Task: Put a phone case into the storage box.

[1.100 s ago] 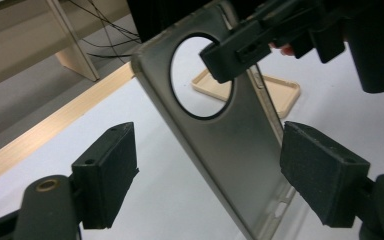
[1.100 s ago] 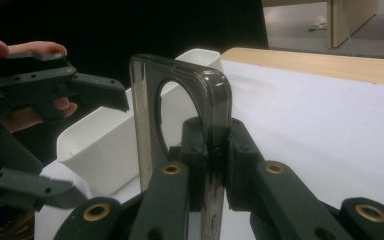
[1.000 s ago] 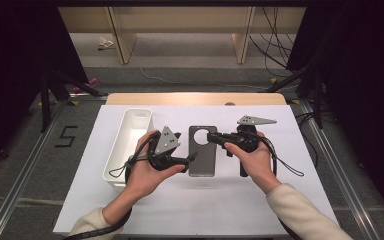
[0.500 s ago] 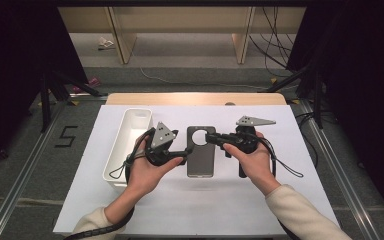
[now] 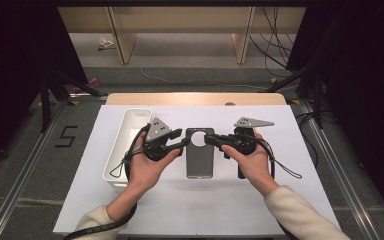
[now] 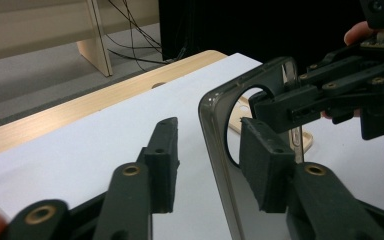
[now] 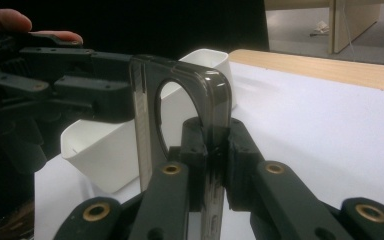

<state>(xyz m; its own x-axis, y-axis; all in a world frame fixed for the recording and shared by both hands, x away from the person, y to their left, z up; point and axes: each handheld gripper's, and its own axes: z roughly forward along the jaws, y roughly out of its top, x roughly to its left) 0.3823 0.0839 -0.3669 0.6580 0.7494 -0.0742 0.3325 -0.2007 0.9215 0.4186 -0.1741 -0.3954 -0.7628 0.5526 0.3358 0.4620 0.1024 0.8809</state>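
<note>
Right now you hold the smoky phone case (image 5: 199, 152) between the two tools, raised on edge just above the white bench (image 5: 280, 200). Your right hand-held gripper (image 7: 212, 145) is clamped on its rim beside the round camera cutout. Your left hand-held gripper (image 6: 207, 160) has just been closing around the opposite edge, with the case wall between the jaws; one pad sits against it, the other stands apart, so that grip is not yet made. Next, I judge, you need to finish closing the left squarely on the rim. The left gripper view shows that gap; the high view shows the white tray (image 5: 125, 145) just beside your left hand.
</note>
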